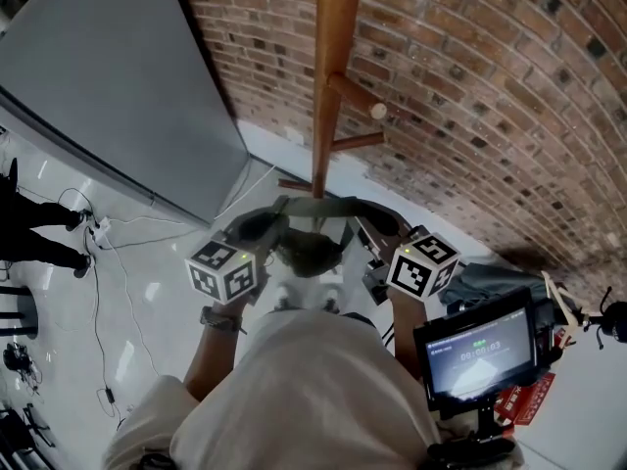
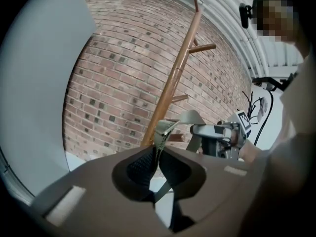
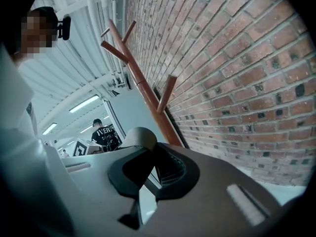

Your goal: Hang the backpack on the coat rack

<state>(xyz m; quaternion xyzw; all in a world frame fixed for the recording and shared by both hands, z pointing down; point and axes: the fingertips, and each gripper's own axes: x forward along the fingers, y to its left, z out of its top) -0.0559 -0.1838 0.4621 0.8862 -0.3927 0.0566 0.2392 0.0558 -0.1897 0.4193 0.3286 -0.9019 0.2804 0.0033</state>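
From the head view, the left gripper (image 1: 261, 227) and the right gripper (image 1: 370, 231) are held side by side in front of the person's pale shirt (image 1: 313, 390). A green strap (image 1: 315, 206) runs across between them. The backpack (image 1: 309, 253) hangs just under the strap. Only a small dark part of it shows, because the grippers and the shirt cover the rest. The tips of both grippers are hard to see here. The coat rack (image 1: 331, 76) stands right behind the strap, against the brick wall (image 1: 490, 86). Its top is cut off. A small screen (image 1: 480, 346) sits low on the right.

In the left gripper view, the left gripper (image 2: 157, 154) is pinched tight on the thin strap (image 2: 163, 130). The strap bends over toward the right gripper (image 2: 222, 135). The coat rack (image 2: 173, 78) leans up behind it. The backpack is out of sight below.

In the right gripper view, the right gripper (image 3: 148, 164) is squeezed on the strap (image 3: 138, 139), which curls over one jaw. Most of the strap is hidden behind the jaws. The coat rack (image 3: 143, 88) is near, beside the brick wall (image 3: 237, 73). A person in a black shirt (image 3: 103, 132) stands far off. The bag cannot be seen here.
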